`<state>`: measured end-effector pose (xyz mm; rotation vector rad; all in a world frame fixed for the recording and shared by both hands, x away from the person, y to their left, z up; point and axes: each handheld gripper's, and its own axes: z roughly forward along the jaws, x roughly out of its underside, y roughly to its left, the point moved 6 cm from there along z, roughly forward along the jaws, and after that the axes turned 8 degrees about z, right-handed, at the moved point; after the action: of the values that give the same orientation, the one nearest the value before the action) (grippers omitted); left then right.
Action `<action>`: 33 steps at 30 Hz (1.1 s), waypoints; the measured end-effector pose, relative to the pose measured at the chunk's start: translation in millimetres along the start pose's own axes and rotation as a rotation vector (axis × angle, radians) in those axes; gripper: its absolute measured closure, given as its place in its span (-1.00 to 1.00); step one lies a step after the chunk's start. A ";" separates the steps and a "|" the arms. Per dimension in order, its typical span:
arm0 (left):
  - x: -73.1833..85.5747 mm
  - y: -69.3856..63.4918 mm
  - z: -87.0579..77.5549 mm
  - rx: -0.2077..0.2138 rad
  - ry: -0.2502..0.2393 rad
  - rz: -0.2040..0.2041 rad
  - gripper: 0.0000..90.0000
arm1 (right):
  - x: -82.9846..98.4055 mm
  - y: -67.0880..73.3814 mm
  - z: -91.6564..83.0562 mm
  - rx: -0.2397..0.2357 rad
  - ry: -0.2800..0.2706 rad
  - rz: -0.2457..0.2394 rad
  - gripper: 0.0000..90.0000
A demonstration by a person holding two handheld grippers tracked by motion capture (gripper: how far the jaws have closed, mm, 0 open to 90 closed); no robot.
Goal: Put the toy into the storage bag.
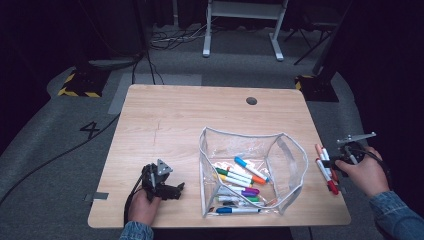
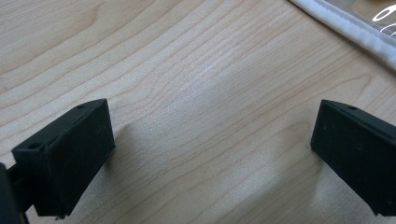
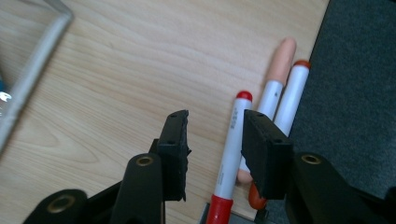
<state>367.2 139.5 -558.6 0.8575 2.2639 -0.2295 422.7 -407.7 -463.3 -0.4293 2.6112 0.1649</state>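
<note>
A clear plastic pouch (image 1: pixel 240 134) stands open on the wooden table (image 1: pixel 190 115), holding several coloured markers (image 1: pixel 240 177). Three loose markers (image 1: pixel 326 170) lie at the table's right edge. My right gripper (image 1: pixel 334 162) hovers over them. In the right gripper view it (image 3: pixel 212 135) is open, and its jaws straddle the red-capped marker (image 3: pixel 235 140) without pressing it. The peach-capped marker (image 3: pixel 282 60) and the orange-capped marker (image 3: pixel 294 88) lie just beyond. My left gripper (image 1: pixel 177 189) rests open on the table left of the pouch, over bare wood (image 2: pixel 212 140).
The pouch's white rim (image 2: pixel 345 28) crosses the top right of the left gripper view, and the pouch's edge (image 3: pixel 37 51) is at the right gripper view's left. A dark grommet hole (image 1: pixel 251 100) sits near the table's far edge. Grey floor (image 3: pixel 359 93) drops off beside the markers.
</note>
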 end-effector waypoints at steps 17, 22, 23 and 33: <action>0.0 0.0 0.0 0.000 0.000 0.000 -1.00 | 32.8 -4.7 35.2 -0.017 0.090 0.032 0.40; 0.0 0.0 0.0 0.000 0.000 0.000 -1.00 | 30.5 -5.7 31.7 0.034 0.088 0.017 0.39; 0.0 0.0 0.0 0.000 0.000 0.000 -1.00 | 32.3 -6.2 33.4 0.034 0.102 0.025 0.40; 0.0 0.0 0.0 0.000 0.000 0.000 -1.00 | 42.2 -1.3 48.5 0.018 0.160 0.048 0.71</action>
<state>367.2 139.5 -558.6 0.8573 2.2635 -0.2292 409.5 -411.1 -526.2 -0.3879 2.7789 0.1276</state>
